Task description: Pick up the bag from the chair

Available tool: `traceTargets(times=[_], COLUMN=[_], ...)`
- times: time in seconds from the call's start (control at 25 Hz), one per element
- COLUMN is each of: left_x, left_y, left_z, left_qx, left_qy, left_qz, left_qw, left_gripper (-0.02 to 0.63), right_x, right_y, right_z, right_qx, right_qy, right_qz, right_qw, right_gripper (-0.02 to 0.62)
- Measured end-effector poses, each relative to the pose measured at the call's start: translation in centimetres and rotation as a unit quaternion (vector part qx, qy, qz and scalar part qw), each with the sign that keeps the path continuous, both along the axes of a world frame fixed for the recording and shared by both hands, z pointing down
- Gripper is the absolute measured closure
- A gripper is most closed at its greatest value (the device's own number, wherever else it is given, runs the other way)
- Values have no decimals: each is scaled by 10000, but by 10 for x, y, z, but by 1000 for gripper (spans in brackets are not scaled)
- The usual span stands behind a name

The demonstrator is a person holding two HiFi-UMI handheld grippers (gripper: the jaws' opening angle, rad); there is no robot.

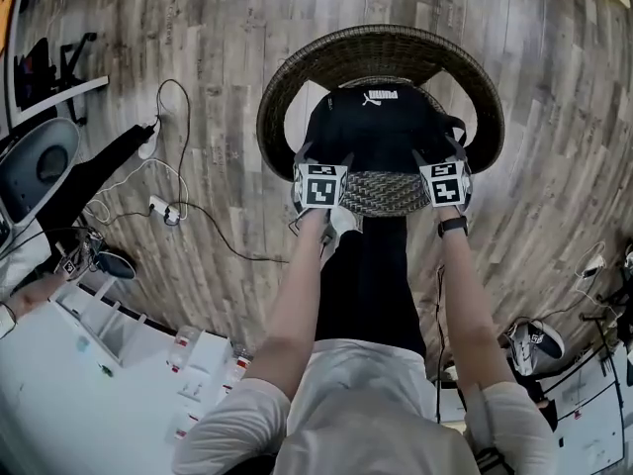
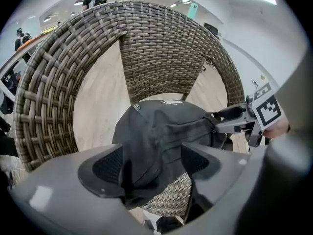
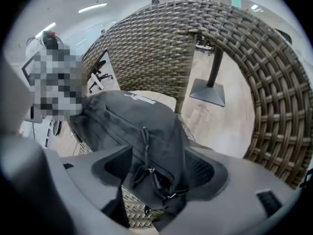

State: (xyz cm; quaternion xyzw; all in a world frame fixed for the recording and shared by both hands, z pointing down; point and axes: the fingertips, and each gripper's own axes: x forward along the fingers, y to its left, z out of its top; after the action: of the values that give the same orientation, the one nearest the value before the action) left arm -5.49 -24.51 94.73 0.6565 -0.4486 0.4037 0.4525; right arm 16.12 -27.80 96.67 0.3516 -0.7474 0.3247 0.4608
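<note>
A black bag (image 1: 371, 127) with a white logo lies on the seat of a round wicker chair (image 1: 297, 77). Both grippers reach its near edge, one at each corner. My left gripper (image 1: 323, 158) is open, and in the left gripper view (image 2: 152, 163) a fold of the bag (image 2: 161, 126) lies between its wide-spread jaws. My right gripper (image 1: 441, 154) is open too; in its own view (image 3: 159, 168) the bag's zipper corner (image 3: 146, 151) and cords sit between the pads. The right gripper (image 2: 227, 120) also shows at the bag's far side in the left gripper view.
The chair's high woven back (image 2: 58, 82) curves around the bag (image 3: 127, 116). On the wooden floor lie cables with a power strip (image 1: 163, 206) to the left and a shoe (image 1: 534, 339) to the right. A white table (image 1: 59, 384) stands at the lower left.
</note>
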Motion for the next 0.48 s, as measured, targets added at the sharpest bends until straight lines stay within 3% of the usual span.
traceTargets(times=[0.28,0.36,0.48], left_x=[-6,-9,-9], left_y=[6,6,6], left_z=[17,18,18], left_qx=[-119,-86,-106], left_qy=[-60,-130,-131], left_qz=[-169,-316,-487], left_qw=[9998,9994,9987], left_gripper=[262,402,458], right_x=[0,-3,-5], right_y=[15,18,18], right_z=[32,34,34], right_qx=[-448,-514,-661], right_qy=[-123,-182,-198], right_qz=[304,387,423], right_qw=[9985,9978,9967], right_gripper=[295,318,389])
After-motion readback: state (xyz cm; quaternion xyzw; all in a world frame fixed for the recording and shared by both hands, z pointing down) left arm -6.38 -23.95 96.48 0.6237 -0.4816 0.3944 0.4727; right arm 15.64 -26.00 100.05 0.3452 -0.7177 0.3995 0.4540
